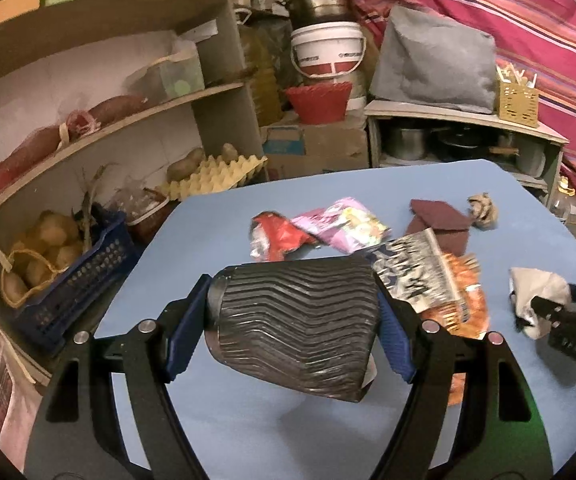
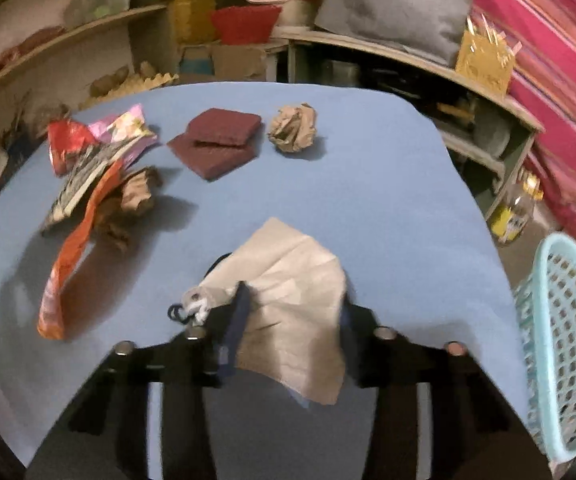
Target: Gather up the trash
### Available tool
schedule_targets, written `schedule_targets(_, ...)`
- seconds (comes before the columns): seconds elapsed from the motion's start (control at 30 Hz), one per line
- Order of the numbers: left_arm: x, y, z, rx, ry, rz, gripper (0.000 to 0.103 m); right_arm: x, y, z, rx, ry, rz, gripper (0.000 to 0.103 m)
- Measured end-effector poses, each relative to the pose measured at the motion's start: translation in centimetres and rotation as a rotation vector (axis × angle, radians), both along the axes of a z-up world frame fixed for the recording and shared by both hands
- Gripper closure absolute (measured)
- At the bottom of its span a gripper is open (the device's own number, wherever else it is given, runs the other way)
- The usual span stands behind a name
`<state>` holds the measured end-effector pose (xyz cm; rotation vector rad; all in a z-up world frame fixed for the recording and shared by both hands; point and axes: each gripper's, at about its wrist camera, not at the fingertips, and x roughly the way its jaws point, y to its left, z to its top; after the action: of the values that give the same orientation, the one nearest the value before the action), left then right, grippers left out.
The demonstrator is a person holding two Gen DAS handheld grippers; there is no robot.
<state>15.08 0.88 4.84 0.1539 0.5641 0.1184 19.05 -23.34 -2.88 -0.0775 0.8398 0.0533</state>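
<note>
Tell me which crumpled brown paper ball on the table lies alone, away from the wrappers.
The far paper ball, right of the maroon cloth. The other brown ball lies against the orange wrapper in the pile.

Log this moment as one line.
left gripper: shut on ribbed black cup | right gripper: closing on beige paper sheet | teal basket: beside table

on the blue table [image 2: 367,184]: one dark ribbed cup [image 1: 295,328]; four snack wrappers, red [image 2: 64,140], pink [image 2: 128,128], black-and-white [image 2: 84,184], orange [image 2: 68,264]; two crumpled brown paper balls [image 2: 292,128] [image 2: 136,196]; two maroon pads [image 2: 218,142], stacked; one flat paper sheet [image 2: 291,300]; beside the table, one turquoise basket [image 2: 563,340]
</note>
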Motion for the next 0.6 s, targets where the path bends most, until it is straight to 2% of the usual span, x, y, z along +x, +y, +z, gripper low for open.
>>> schedule_targets(0.07, -0.1, -1.3, 0.2, -0.003, -0.005, -0.011, 0.029, -0.6, -0.1, 0.4, -0.025, -0.024, 0.005, 0.091)
schedule_targets(0.1, 0.0, -1.9, 0.2, -0.006, -0.004, -0.018, 0.029, -0.8, -0.6, 0.7, -0.02, -0.037, 0.002, 0.092)
schedule_targets(0.27, 0.1, -5.7, 0.5, -0.016, -0.019, -0.062, 0.029, -2.4, -5.1, 3.1, 0.045, -0.116, -0.045, 0.094)
schedule_targets(0.43, 0.3, -8.0, 0.6, -0.069, -0.007, -0.094, 0.029, -3.5, -9.3, 4.7, 0.081, -0.155, -0.084, 0.094)
schedule_targets(0.6, 0.2, -10.4, 1.3, -0.063, -0.019, -0.129, 0.029, -4.5, -13.2, 6.9, 0.126, -0.214, -0.142, 0.094)
